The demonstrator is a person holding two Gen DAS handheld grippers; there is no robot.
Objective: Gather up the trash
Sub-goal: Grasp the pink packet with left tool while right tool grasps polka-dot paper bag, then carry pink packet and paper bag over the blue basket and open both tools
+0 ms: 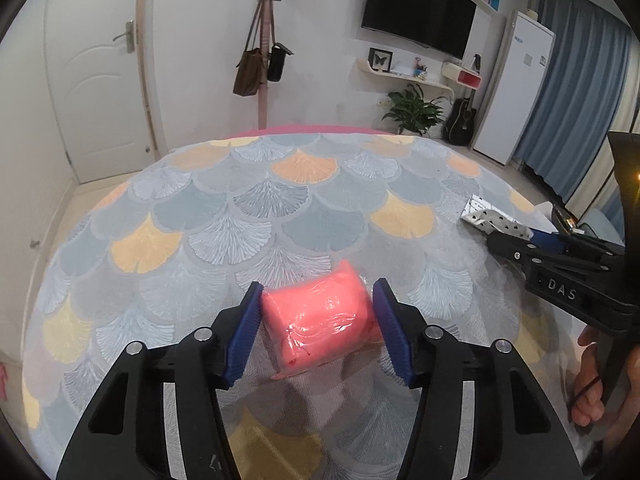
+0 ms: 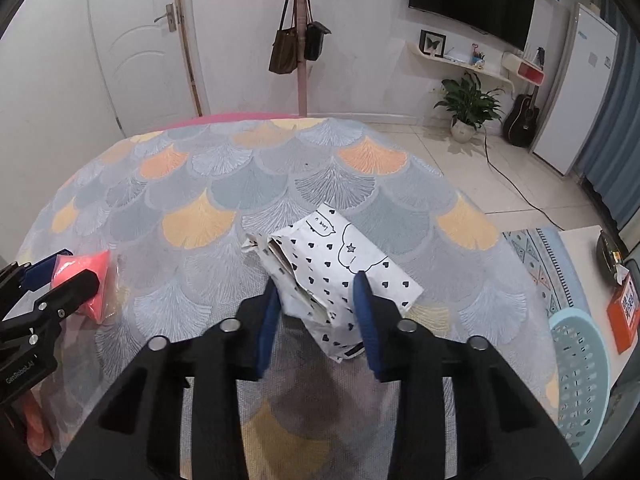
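Note:
A pink plastic-wrapped packet [image 1: 320, 320] lies on the bed's patterned cover, between the blue pads of my left gripper [image 1: 318, 300]; the left pad touches it, the right pad stands slightly off. A white paper bag with black hearts [image 2: 332, 276] lies on the cover between the pads of my right gripper [image 2: 318, 296], which press its crumpled lower part. In the left wrist view the bag [image 1: 496, 220] and right gripper [image 1: 520, 246] show at the right. In the right wrist view the pink packet [image 2: 92, 280] and left gripper [image 2: 60, 280] show at the left.
The bed with the fan-patterned cover [image 1: 240, 208] fills both views. A light blue perforated basket [image 2: 580, 368] stands on the floor at the bed's right, beside a white table [image 2: 588, 248] with an orange box [image 2: 624, 312]. A coat stand, door, plant and guitar are beyond.

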